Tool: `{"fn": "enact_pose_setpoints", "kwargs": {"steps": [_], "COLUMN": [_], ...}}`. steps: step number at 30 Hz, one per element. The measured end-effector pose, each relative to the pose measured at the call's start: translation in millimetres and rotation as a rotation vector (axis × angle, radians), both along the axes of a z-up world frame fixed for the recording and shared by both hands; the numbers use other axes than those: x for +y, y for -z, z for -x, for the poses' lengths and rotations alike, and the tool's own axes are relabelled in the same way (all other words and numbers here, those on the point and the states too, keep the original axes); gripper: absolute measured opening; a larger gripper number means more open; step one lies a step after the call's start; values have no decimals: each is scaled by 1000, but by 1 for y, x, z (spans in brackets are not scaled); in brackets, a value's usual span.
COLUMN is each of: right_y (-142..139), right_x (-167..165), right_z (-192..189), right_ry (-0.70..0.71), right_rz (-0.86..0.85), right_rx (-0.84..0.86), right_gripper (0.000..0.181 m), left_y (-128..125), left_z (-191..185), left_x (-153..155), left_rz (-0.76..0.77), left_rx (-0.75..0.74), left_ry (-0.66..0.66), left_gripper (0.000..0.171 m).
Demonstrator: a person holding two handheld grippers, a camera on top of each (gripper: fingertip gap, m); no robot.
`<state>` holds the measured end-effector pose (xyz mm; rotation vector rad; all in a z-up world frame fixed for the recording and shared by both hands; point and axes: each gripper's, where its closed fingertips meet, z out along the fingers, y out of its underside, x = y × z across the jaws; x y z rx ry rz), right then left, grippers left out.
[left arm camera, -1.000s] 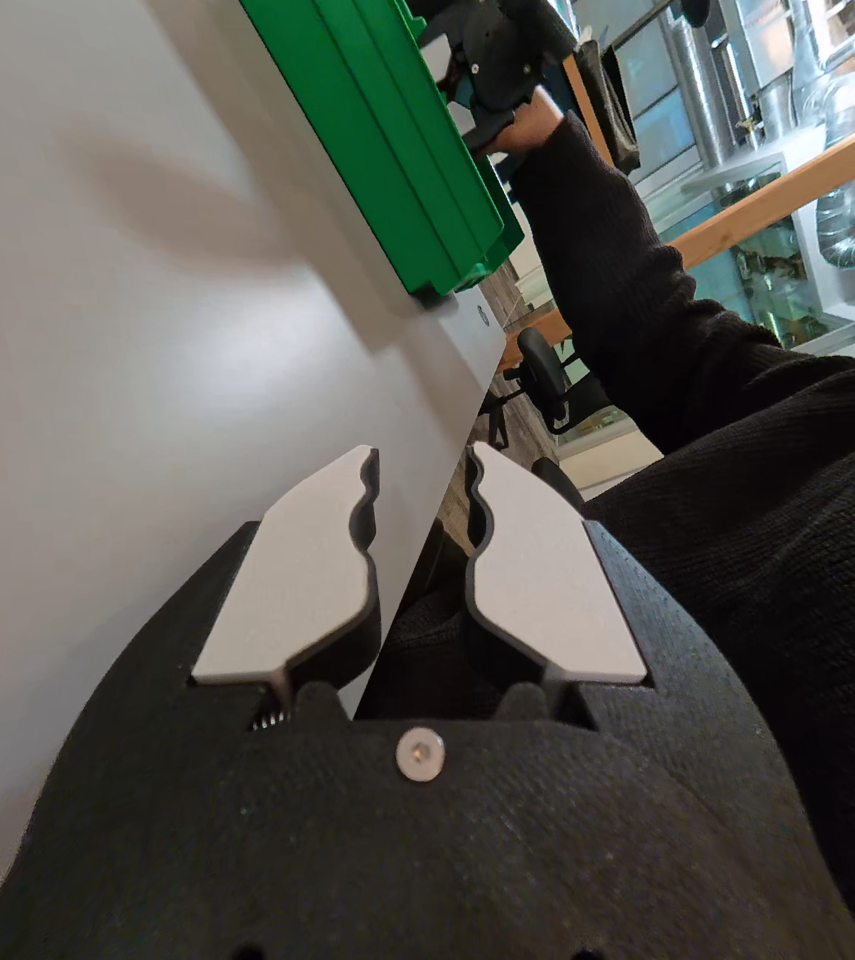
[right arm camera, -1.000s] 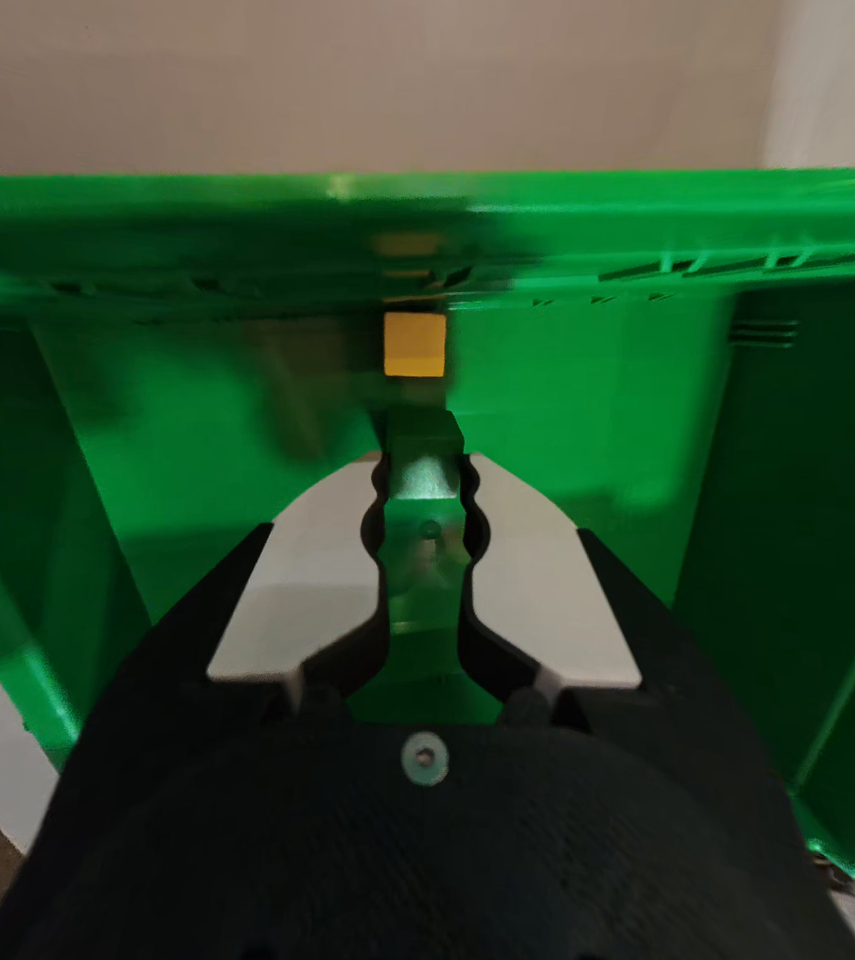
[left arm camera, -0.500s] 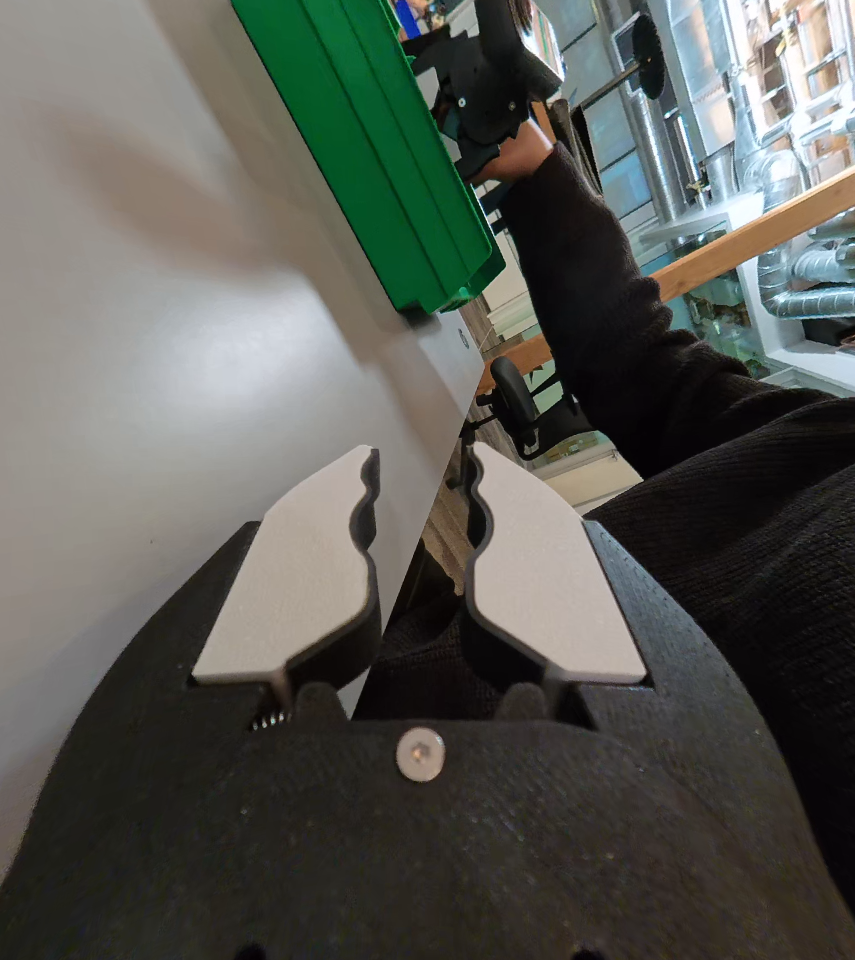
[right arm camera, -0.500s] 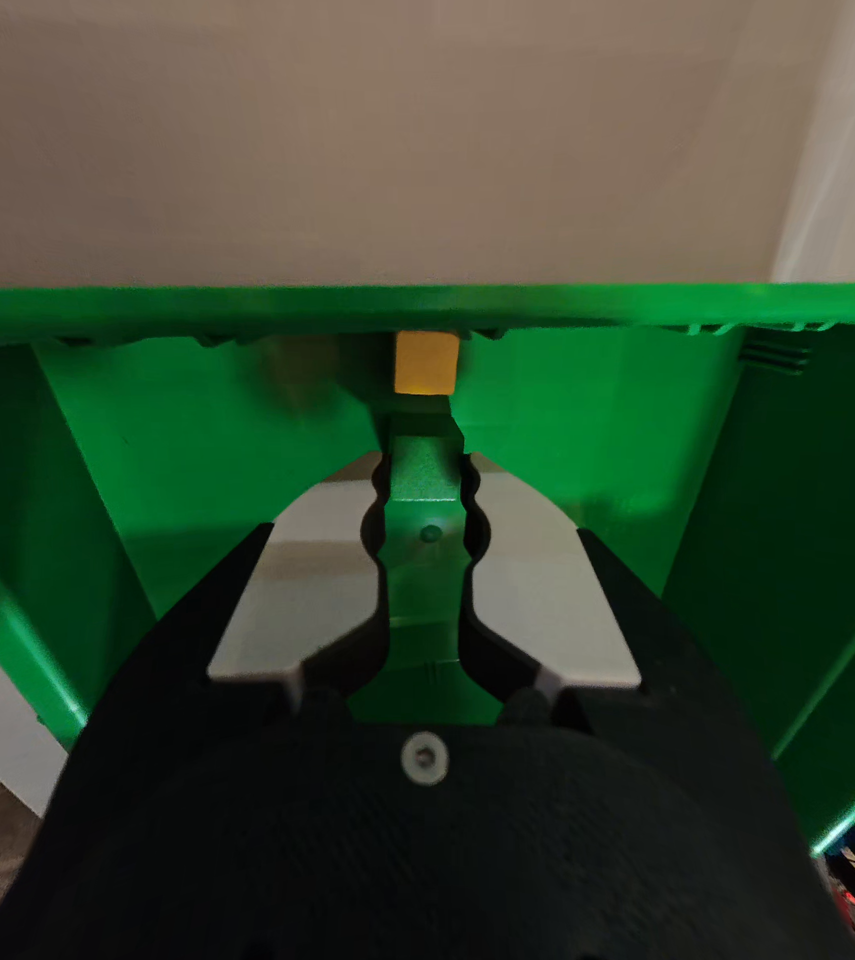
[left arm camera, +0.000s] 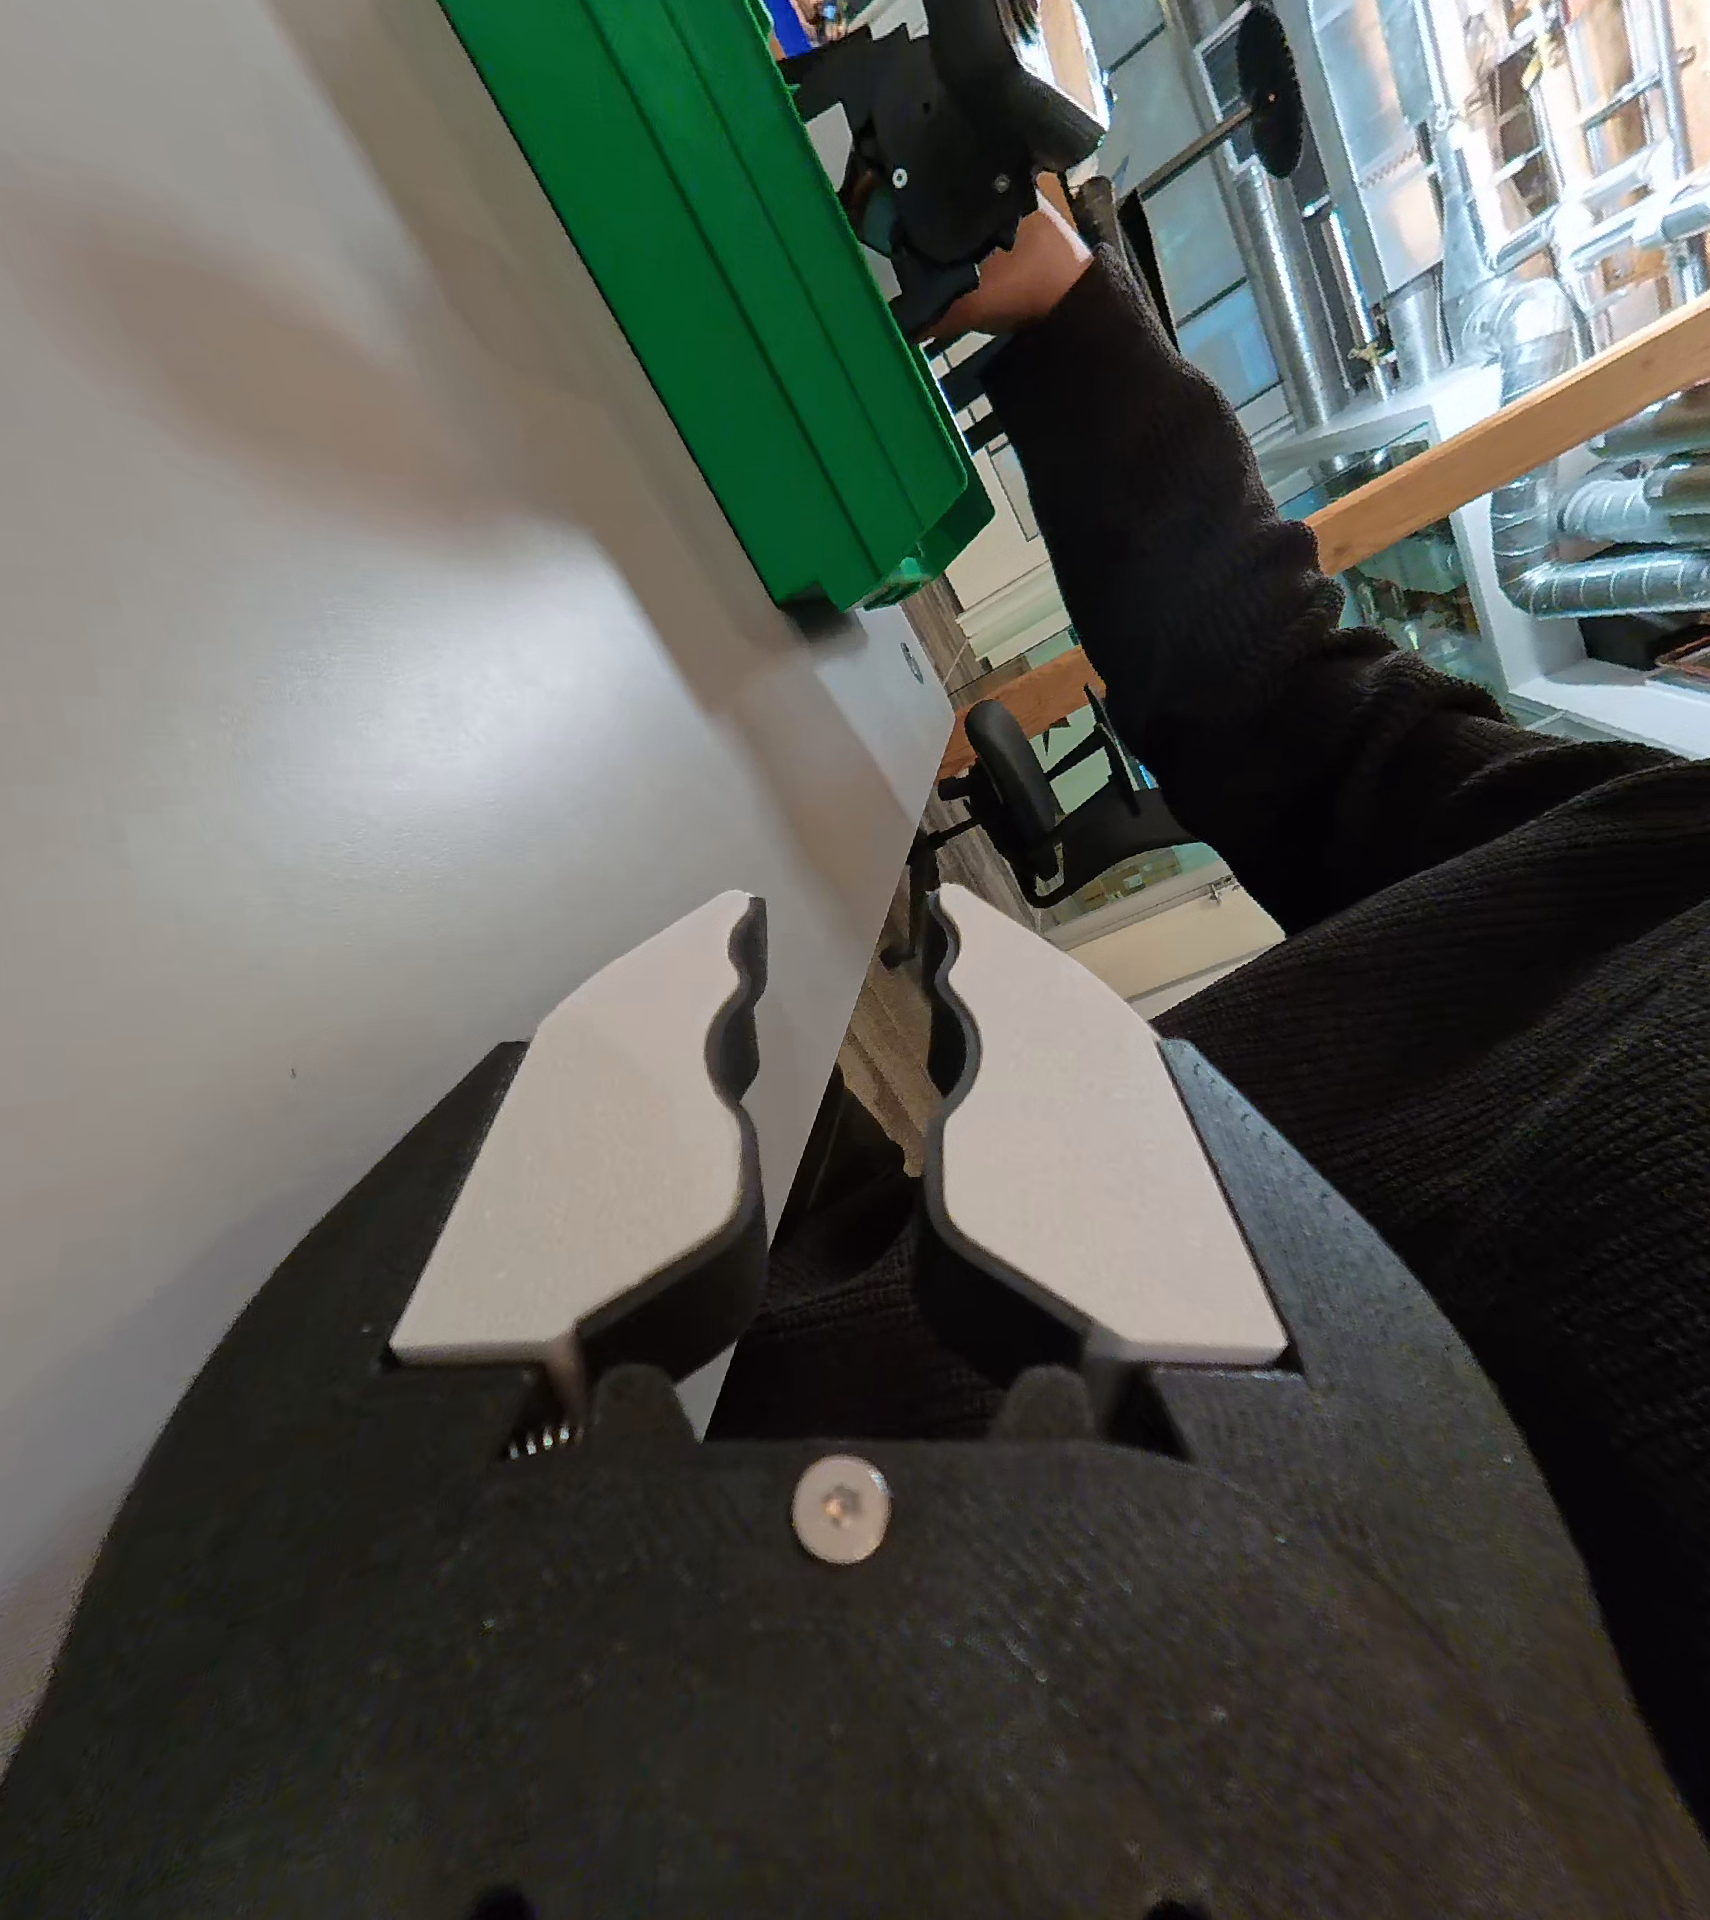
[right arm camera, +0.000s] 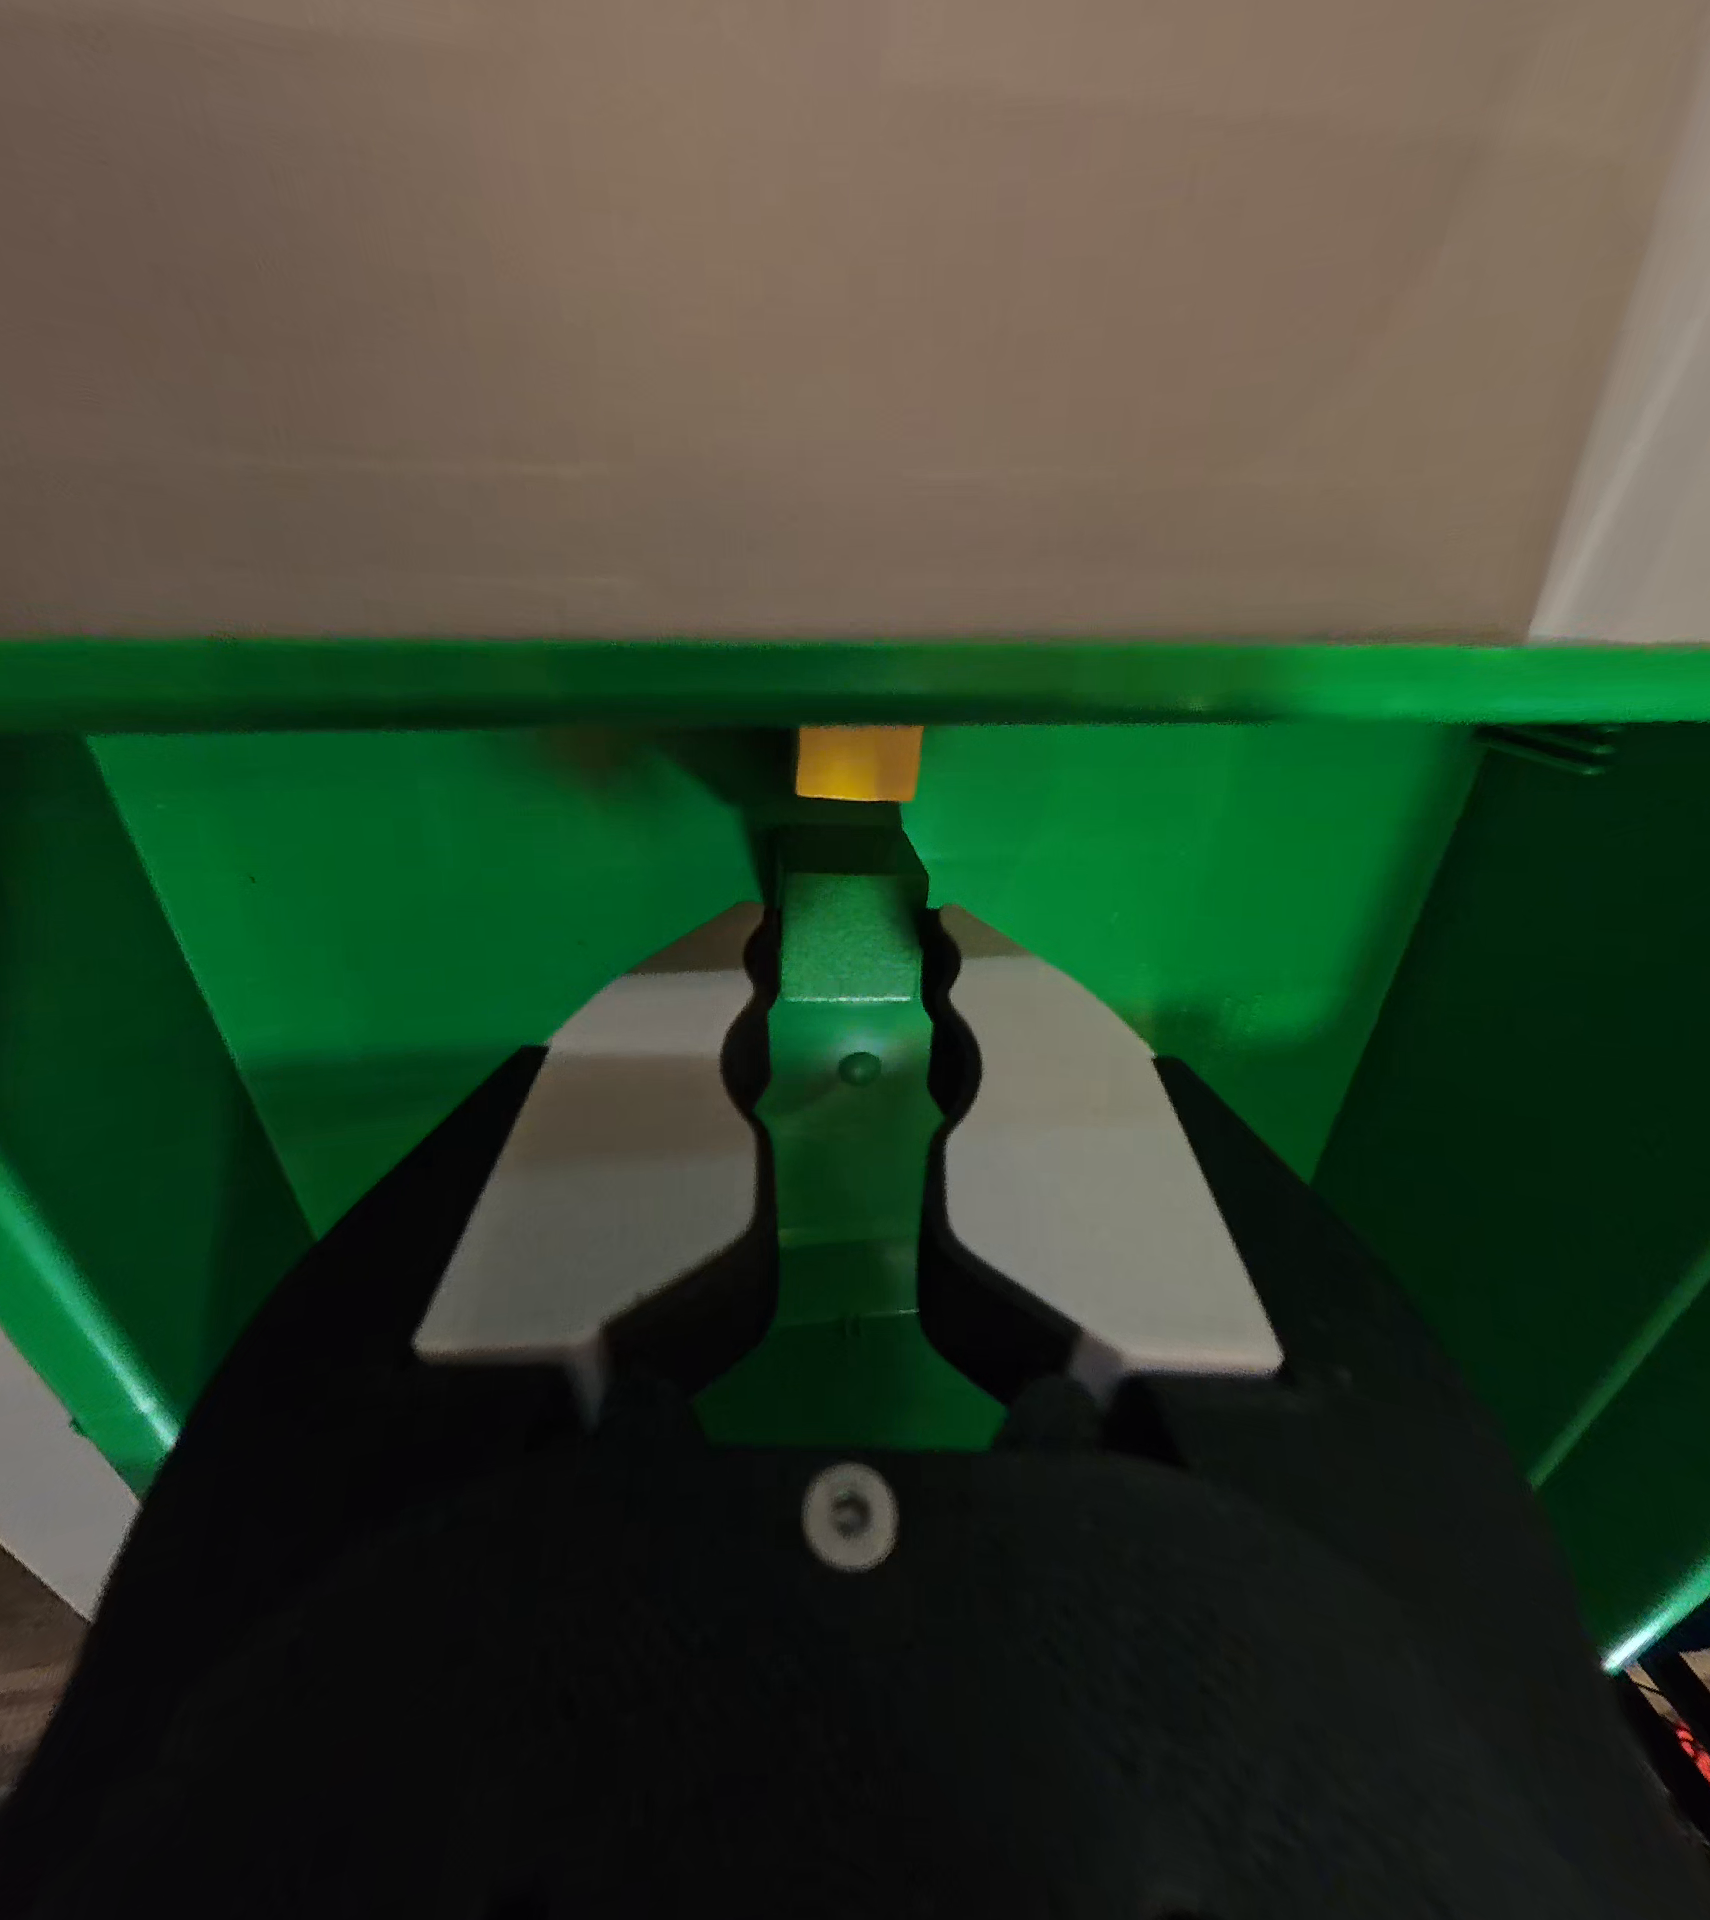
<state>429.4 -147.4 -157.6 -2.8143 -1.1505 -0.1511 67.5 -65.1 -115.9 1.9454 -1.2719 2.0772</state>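
Note:
A green plastic crate [left arm camera: 726,312] stands on a grey table [left arm camera: 259,727] near its edge. My right gripper [right arm camera: 851,914] is shut on a green rib [right arm camera: 846,977] of the crate's near wall and looks into the crate [right arm camera: 415,935]. A small yellow block [right arm camera: 856,764] sits at the far wall, partly under the far rim. My left gripper [left arm camera: 846,925] hangs at the table's edge, its fingers a little apart with nothing between them. The right gripper [left arm camera: 934,156] also shows far off in the left wrist view, held by a hand at the crate's rim.
A person's black sleeve [left arm camera: 1194,540] and body fill the right of the left wrist view. Beyond the table edge are an office chair [left arm camera: 1017,800], a wooden beam [left arm camera: 1557,353] and metal ducts. The table top [right arm camera: 726,312] stretches past the crate.
In the right wrist view the crate's far rim has dropped lower in the picture and hides more of the yellow block. The left gripper has barely moved.

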Motion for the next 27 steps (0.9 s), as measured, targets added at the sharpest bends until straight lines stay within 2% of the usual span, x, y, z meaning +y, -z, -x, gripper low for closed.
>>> {"fn": "enact_pose_setpoints", "kwargs": {"steps": [16, 27], "right_y": [0, -6], "right_x": [-1, 1], "right_z": [-1, 0], "right_ry": [12, 21], "right_rz": [14, -17], "right_rx": [-4, 13], "right_gripper": [27, 32], "left_y": [-1, -2], "left_z": [0, 0], "left_x": [11, 13], "left_rz": [24, 41], "left_rx": [-21, -22], "left_ry": [-47, -54], "left_gripper": [18, 16]}}
